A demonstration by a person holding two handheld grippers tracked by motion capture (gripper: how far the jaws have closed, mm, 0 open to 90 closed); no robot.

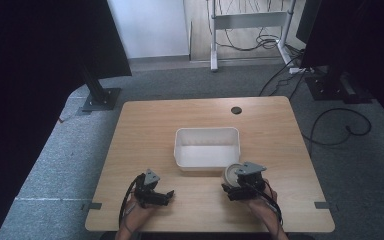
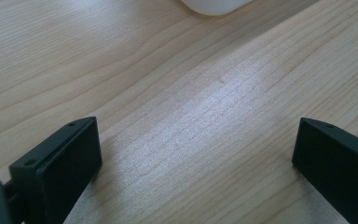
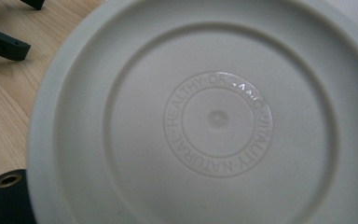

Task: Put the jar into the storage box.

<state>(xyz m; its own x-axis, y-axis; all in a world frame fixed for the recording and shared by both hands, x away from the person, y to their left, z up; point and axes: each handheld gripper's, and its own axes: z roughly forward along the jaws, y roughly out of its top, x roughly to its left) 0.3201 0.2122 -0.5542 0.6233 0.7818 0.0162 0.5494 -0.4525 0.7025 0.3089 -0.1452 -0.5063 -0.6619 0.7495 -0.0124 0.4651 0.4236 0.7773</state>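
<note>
Right gripper [image 1: 236, 186] grasping a round beige dish [image 1: 230, 174], near the white tub [image 1: 208, 161].
We see the left gripper [image 1: 166, 197] released, jaws spread over bare table [image 1: 145, 125].

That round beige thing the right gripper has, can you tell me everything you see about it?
The round beige thing looks like a plastic dish or lid, pale and smooth, seen flat-on. Raised rings circle its middle, with embossed words: HEALTHY, ORGANIC, VITALITY, NATURAL. From the high view it sits at the right gripper, just in front of the white bin, above the wooden table. How the jaws hold it cannot be told.
</note>
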